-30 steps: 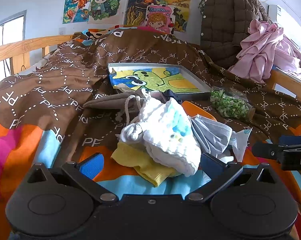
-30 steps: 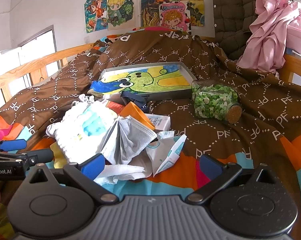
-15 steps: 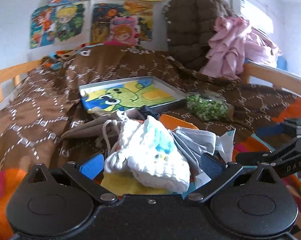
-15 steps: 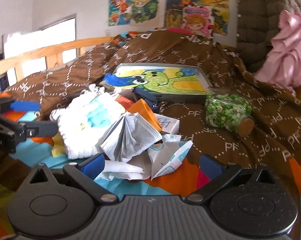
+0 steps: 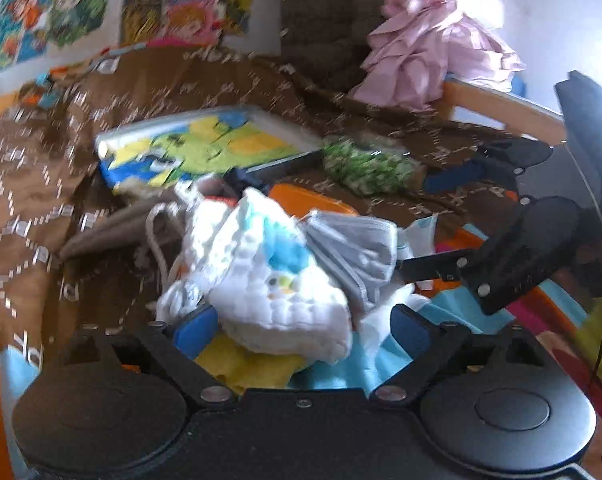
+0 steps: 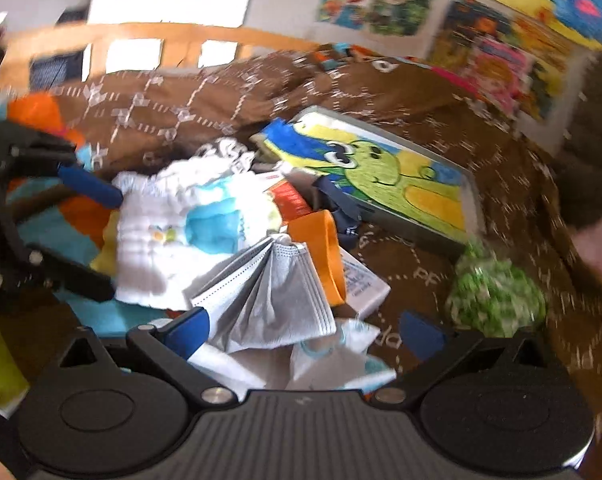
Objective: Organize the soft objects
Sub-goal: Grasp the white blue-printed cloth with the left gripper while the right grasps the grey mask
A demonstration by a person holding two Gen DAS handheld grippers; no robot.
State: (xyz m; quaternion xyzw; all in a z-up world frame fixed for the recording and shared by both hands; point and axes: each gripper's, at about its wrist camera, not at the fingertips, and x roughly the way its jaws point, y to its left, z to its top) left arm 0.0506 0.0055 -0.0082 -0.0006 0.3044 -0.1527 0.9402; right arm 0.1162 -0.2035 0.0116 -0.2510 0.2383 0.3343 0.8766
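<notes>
A heap of soft things lies on the brown bedspread. A white quilted cloth with a blue patch (image 5: 277, 280) (image 6: 181, 232) sits on a yellow cloth (image 5: 245, 364). A grey pleated face mask (image 5: 353, 248) (image 6: 273, 300) lies beside it, with white mask wrappers (image 6: 341, 356) below. My left gripper (image 5: 301, 328) is open, its fingers on either side of the white cloth. My right gripper (image 6: 309, 332) is open around the grey mask and wrappers. Each gripper shows in the other's view, the right one (image 5: 445, 224) and the left one (image 6: 89, 236).
A framed frog picture (image 5: 197, 148) (image 6: 381, 180) lies behind the heap. A jar of green beads (image 5: 365, 164) (image 6: 497, 292) lies on its side to the right. An orange piece (image 6: 321, 248) and a small white box (image 6: 361, 284) sit by the mask. Pink clothes (image 5: 429, 60) hang over the wooden rail.
Both grippers have moved forward into the heap and turned toward each other. The white cloth now lies between the left fingers, the grey mask between the right fingers. Both views are motion-blurred.
</notes>
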